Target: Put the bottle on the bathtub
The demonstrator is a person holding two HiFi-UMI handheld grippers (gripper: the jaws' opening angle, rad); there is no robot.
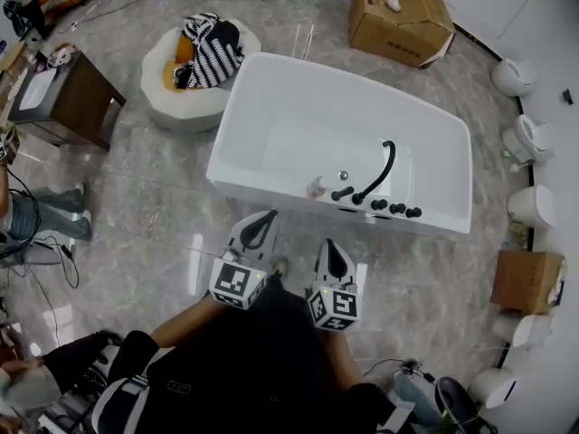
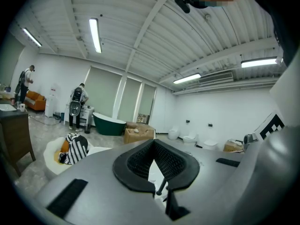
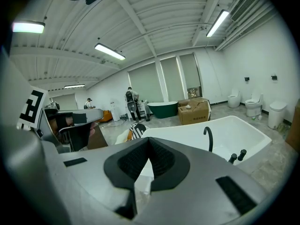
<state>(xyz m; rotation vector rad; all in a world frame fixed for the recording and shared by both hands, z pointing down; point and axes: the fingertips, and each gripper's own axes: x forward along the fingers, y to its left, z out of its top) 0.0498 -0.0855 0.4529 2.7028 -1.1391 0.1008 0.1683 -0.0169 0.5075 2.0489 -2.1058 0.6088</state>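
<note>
Person's dark sleeves (image 1: pixel 194 319) are recorded nearest the lens, at the bottom of the head view; one gripper is held in each hand, two in all.

1. Left gripper (image 1: pixel 264 224): jaws are seen brought together at the tips. Nothing is held and nothing is touched. One marker cube (image 1: pixel 237 283) is carried at its rear.
2. Right gripper (image 1: pixel 334 251): jaws are likewise closed tip to tip and empty, clear of every surface. One marker cube (image 1: pixel 333 307) is carried. Both grippers are held over the grey floor (image 1: pixel 145 206), just short of the tub's near wall.
3. Bathtub (image 1: pixel 262 188): one, white, rectangular with rounded corners. One curved black spout (image 1: pixel 384 163) and a row of black knobs (image 1: pixel 396 208) are mounted on its near rim.
4. Bottle (image 1: pixel 316 186): one, small and pale, too small for detail. It is seen standing on the near rim, just beside the black fittings, apart from both grippers.
5. Cardboard boxes: two are counted, one beyond the tub (image 1: pixel 400 21) and one at the right (image 1: pixel 527 280).
6. White sanitary fixtures (image 1: pixel 513 76): five are counted along the right edge.
7. Round white seat (image 1: pixel 185 98): one, with a striped cloth (image 1: pixel 213 51) laid on it.
8. Wooden side table (image 1: pixel 68 98): one, at the left.
9. Dark green tub (image 2: pixel 108 124): one, far off in the left gripper view, with two persons (image 2: pixel 76 104) standing near it.
</note>
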